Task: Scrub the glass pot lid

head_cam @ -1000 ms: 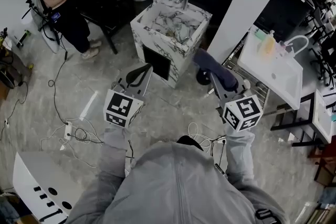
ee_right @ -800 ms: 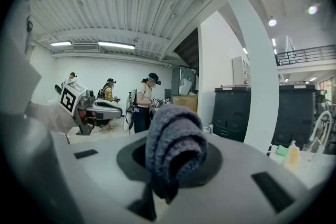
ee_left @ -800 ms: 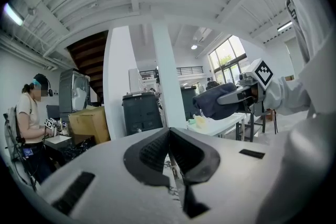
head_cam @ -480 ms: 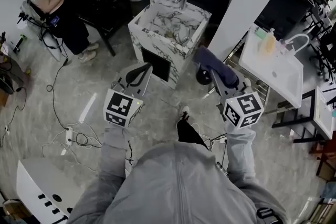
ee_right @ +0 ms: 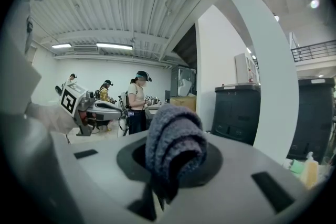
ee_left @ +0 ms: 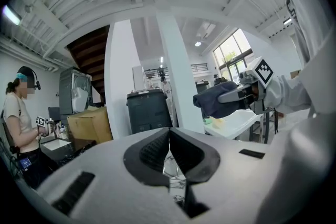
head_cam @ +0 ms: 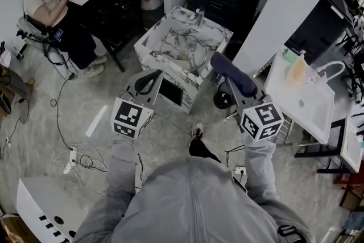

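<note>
Both grey-sleeved arms are held forward, level. The left gripper is pinched closed and empty. The right gripper clamps a folded dark-blue terry cloth. The glass pot lid, hard to make out, seems to lie in the marble-patterned sink ahead.

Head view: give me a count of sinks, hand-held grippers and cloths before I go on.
Sinks: 2 (marbled sink, white sink)
Hand-held grippers: 2 (left hand-held gripper, right hand-held gripper)
Cloths: 1 (dark blue cloth, clamped in the right one)
Total: 5
</note>
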